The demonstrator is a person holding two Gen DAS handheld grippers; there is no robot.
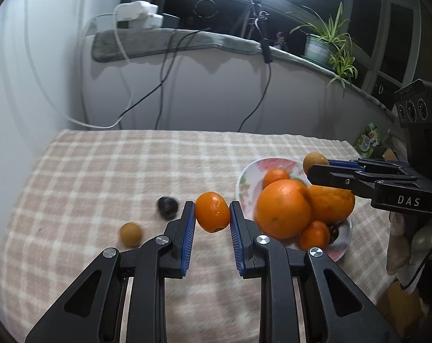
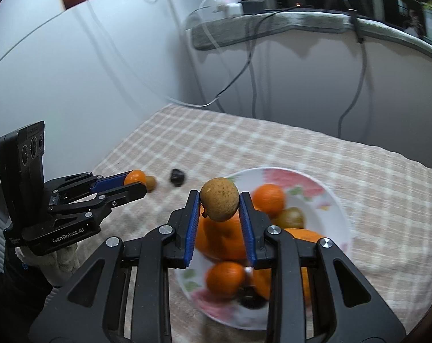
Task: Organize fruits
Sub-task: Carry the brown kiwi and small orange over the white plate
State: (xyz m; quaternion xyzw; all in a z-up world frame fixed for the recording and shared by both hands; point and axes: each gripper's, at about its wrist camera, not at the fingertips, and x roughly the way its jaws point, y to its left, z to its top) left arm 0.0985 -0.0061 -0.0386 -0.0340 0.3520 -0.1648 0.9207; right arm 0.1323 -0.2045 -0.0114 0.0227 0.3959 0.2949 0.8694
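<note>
My left gripper (image 1: 212, 213) is shut on a small orange fruit (image 1: 212, 212) and holds it above the checked cloth, just left of the floral plate (image 1: 246, 177). My right gripper (image 2: 219, 200) is shut on a small brown fruit (image 2: 219, 199) and holds it over the plate (image 2: 327, 200). The plate holds big oranges (image 1: 283, 211), small oranges and a dark fruit. On the cloth lie a dark fruit (image 1: 167, 206) and a brown fruit (image 1: 131, 234); both also show in the right wrist view (image 2: 177, 176) (image 2: 151, 183).
The table under the checked cloth (image 1: 130, 165) stands against a white wall. Cables (image 1: 161, 85) hang from a grey ledge with chargers, a lamp tripod and potted plants (image 1: 327, 43). Bags lie off the table's right edge (image 1: 370, 140).
</note>
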